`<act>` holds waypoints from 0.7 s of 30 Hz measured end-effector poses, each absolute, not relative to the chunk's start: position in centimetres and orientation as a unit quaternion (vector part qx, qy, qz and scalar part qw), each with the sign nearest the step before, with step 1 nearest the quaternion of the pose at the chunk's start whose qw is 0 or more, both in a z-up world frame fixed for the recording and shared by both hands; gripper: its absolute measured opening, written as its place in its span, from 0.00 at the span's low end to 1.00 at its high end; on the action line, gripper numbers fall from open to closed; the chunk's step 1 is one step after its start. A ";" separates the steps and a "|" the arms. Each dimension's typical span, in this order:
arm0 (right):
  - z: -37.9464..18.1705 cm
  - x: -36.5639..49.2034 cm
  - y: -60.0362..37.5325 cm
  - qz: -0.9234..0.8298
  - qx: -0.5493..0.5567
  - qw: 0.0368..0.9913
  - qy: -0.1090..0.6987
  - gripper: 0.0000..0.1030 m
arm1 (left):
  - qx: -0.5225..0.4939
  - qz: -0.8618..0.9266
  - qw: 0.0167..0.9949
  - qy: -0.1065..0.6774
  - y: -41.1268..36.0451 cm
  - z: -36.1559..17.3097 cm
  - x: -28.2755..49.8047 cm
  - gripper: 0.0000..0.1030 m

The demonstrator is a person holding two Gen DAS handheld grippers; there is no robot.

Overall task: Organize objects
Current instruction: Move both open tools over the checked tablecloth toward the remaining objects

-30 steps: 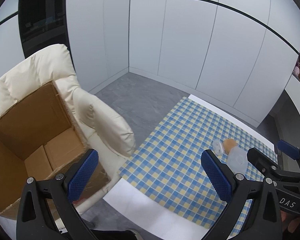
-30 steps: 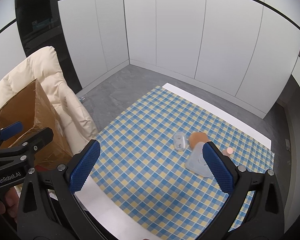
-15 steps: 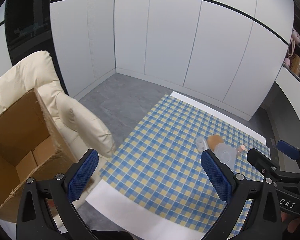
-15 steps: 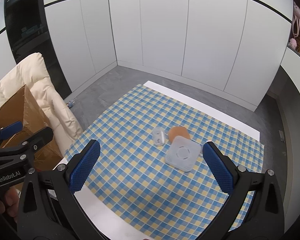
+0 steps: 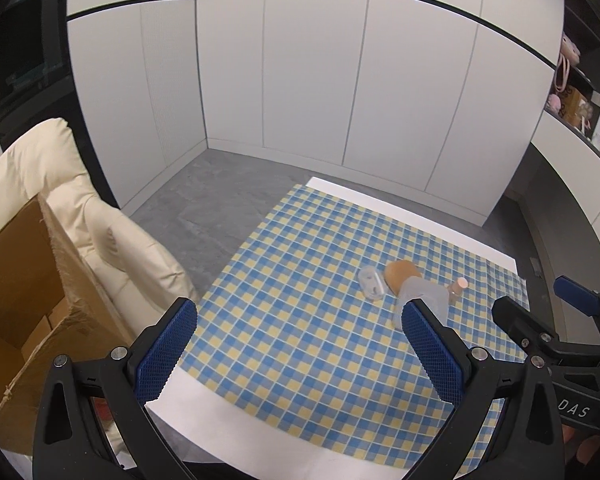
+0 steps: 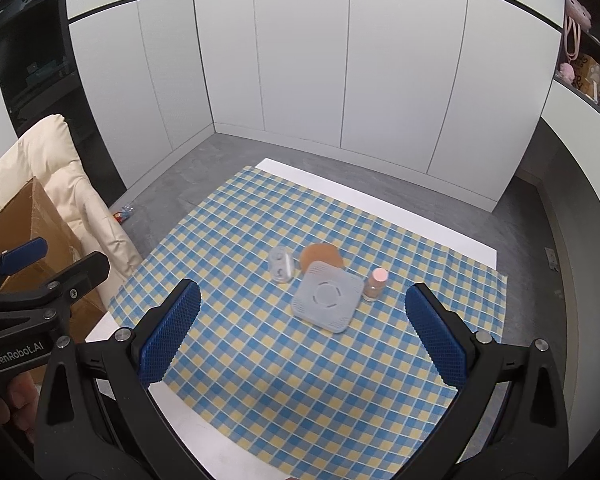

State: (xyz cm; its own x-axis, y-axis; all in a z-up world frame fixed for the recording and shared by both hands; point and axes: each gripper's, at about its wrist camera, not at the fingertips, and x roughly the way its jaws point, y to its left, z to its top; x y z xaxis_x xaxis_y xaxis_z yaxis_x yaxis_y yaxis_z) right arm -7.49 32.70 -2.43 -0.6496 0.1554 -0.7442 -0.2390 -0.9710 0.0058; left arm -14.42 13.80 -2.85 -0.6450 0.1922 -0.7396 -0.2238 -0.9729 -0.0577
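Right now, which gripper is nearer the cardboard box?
Left. The left gripper hangs at the table's near left edge, right beside the box on the cream chair. The right gripper is farther right, facing the grey square device.

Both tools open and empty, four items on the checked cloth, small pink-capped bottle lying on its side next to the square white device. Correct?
Not quite: the pink-capped bottle stands upright beside the square white device, as the right wrist view shows. The rest holds: left tool and right tool open, empty.
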 end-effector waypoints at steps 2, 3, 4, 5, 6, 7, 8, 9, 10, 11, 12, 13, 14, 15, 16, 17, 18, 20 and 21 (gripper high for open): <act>-2.6 -7.3 33.1 0.905 -0.406 0.112 0.052 1.00 | -0.405 0.906 0.118 0.025 14.3 -2.9 -14.4 0.99; -2.6 -7.3 33.3 0.905 -0.407 0.114 0.053 1.00 | -0.404 0.907 0.120 0.026 14.4 -3.0 -14.5 0.99; -2.7 -7.1 33.5 0.904 -0.408 0.114 0.054 1.00 | -0.404 0.906 0.122 0.026 14.7 -3.0 -14.6 0.99; -2.7 -7.1 33.7 0.904 -0.408 0.115 0.055 1.00 | -0.404 0.906 0.123 0.026 14.9 -3.0 -14.6 0.99; -2.7 -7.0 33.9 0.904 -0.408 0.116 0.055 1.00 | -0.405 0.905 0.126 0.027 15.1 -3.0 -14.6 0.99; -2.8 -6.9 34.0 0.903 -0.409 0.118 0.055 1.00 | -0.405 0.905 0.129 0.028 15.2 -3.1 -14.6 0.99; -2.9 -6.9 34.2 0.903 -0.410 0.119 0.055 1.00 | -0.406 0.904 0.131 0.030 15.5 -3.2 -14.7 0.99; -2.9 -6.8 34.3 0.902 -0.411 0.120 0.056 1.00 | -0.406 0.904 0.133 0.033 15.6 -3.3 -14.8 0.99; -3.0 -6.7 34.5 0.902 -0.412 0.121 0.056 1.00 | -0.406 0.903 0.135 0.036 15.8 -3.4 -14.8 0.99; -3.1 -6.7 34.7 0.901 -0.412 0.122 0.056 1.00 | -0.407 0.902 0.137 0.040 16.1 -3.5 -14.9 0.99; -3.2 -6.7 34.9 0.900 -0.413 0.123 0.056 1.00 | -0.407 0.902 0.139 0.043 16.3 -3.7 -15.0 0.99; -3.2 -6.7 35.2 0.900 -0.415 0.125 0.057 1.00 | -0.409 0.900 0.143 0.046 16.5 -3.9 -15.2 0.99; -3.2 -6.6 35.4 0.899 -0.415 0.126 0.060 1.00 | -0.411 0.899 0.145 0.048 16.8 -4.1 -15.2 0.99; -3.3 -6.6 35.7 0.898 -0.415 0.129 0.063 1.00 | -0.413 0.898 0.146 0.050 16.9 -4.2 -15.2 0.99; -3.3 -6.5 36.1 0.897 -0.416 0.131 0.066 1.00 | -0.414 0.897 0.146 0.051 17.0 -4.4 -15.3 0.99; -3.5 -6.5 36.4 0.896 -0.418 0.133 0.069 1.00 | -0.417 0.895 0.148 0.053 17.2 -4.7 -15.5 0.99; -3.7 -6.5 36.8 0.894 -0.421 0.135 0.070 1.00 | -0.418 0.894 0.149 0.055 17.4 -4.9 -15.6 0.99; -4.3 -6.4 37.4 0.890 -0.427 0.139 0.074 1.00 | -0.420 0.892 0.154 0.062 17.9 -5.4 -15.8 0.99; -4.6 -6.4 37.7 0.889 -0.430 0.140 0.074 1.00 | -0.420 0.891 0.155 0.066 18.2 -5.7 -15.9 0.99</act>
State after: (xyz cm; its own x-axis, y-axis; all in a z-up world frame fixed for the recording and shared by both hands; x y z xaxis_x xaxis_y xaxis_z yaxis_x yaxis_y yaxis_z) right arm -6.41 37.73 -4.56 -0.5908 0.1852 -0.7853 -0.3129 -0.9497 0.0115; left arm -15.92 18.20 -5.67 -0.5980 0.2218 -0.7702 -0.3326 -0.9430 -0.0133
